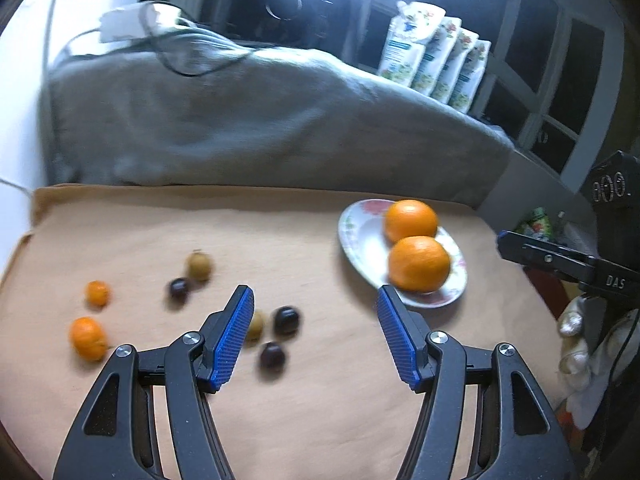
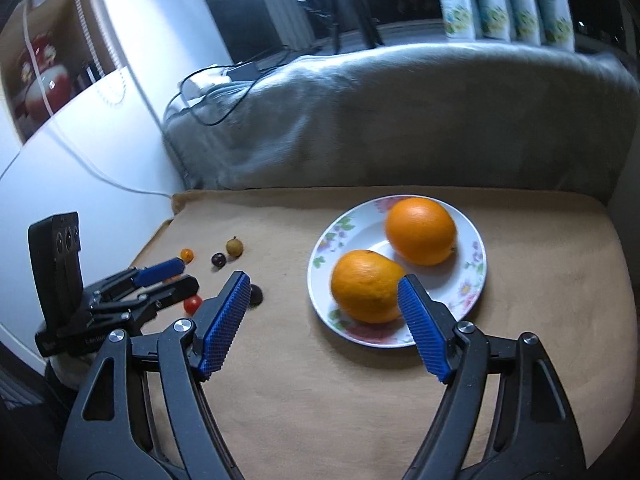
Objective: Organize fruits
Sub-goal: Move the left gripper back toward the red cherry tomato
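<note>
Midway across a tan cloth [image 2: 360,400], two hand-held grippers hang above a spread of fruit, both with jaws parted and nothing between the blue pads. Seen from the right wrist camera, the right gripper [image 2: 324,294] frames the lower left edge of a white floral plate [image 2: 478,268] at the centre right of the frame; two large oranges sit on that plate touching each other, the near orange [image 2: 366,286] at lower left and the far orange [image 2: 422,230] at upper right. The right-hand pad overlaps the near orange in the picture, though whether it touches the fruit cannot be told.

Seen from the left wrist camera, the left gripper [image 1: 316,306] hovers released over the small fruit scattered at lower left of the frame: two small orange fruits [image 1: 88,338] near the left edge, three dark round fruits [image 1: 286,320] and two greenish-brown ones [image 1: 199,266] between them and the plate. All are blurred, and their kind cannot be told for certain. One more small red fruit [image 2: 193,304] shows in the right wrist view, just beside the left gripper's fingers.

A grey blanket [image 1: 240,120] lies heaped behind the cloth, with four printed pouches [image 1: 436,56] standing in a row at upper right.
</note>
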A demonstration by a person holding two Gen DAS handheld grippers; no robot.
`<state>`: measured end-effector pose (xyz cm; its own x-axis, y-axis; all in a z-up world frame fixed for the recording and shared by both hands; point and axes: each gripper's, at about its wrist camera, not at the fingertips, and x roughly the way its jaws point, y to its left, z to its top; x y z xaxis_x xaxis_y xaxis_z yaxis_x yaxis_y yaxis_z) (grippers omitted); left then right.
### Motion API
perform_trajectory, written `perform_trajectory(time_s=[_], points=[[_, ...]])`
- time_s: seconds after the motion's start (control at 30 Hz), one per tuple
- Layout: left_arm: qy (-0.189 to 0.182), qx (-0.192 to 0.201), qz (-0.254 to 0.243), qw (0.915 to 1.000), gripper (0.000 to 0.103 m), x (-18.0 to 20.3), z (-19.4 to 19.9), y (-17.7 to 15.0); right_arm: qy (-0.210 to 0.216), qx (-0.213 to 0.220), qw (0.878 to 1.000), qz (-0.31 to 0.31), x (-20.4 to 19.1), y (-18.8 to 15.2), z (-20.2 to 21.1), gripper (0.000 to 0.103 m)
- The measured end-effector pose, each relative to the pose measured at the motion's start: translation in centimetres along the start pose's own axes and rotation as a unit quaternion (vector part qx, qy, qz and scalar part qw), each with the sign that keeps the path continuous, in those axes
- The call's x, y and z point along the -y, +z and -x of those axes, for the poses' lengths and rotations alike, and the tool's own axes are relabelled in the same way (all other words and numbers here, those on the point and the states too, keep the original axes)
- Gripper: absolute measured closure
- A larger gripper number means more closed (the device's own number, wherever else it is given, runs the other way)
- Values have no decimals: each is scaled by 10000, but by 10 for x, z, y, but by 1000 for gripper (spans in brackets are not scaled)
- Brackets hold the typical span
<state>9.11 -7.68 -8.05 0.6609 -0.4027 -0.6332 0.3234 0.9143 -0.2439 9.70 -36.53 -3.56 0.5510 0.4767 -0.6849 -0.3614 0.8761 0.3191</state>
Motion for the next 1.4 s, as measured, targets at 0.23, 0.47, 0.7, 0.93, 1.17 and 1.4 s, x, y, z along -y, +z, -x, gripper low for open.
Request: perform_trajectory(time_s=[0.23, 0.47, 0.7, 0.93, 1.17, 1.4], points=[[471, 67, 205, 9987, 39, -41, 25, -15, 208, -154, 9993, 279, -25, -7, -12, 24], [766, 18, 430, 9961, 39, -73, 42, -33, 396, -404, 9965, 611, -52, -10, -33, 24], [697, -63, 508, 9963, 39, -82, 45, -48, 513, -682, 9931, 808, -69, -10, -60, 24], [533, -119, 529, 9971, 39, -82, 41, -52, 522, -966, 9867, 1203, -83, -2, -83, 24], [365, -275, 575, 9973, 40, -82, 31, -58, 539, -1340, 9804, 1342, -91, -2, -112, 37], [243, -392, 567, 9973, 43, -79, 20, -60, 518, -1625, 9786, 1152, -90, -9, -139, 47]])
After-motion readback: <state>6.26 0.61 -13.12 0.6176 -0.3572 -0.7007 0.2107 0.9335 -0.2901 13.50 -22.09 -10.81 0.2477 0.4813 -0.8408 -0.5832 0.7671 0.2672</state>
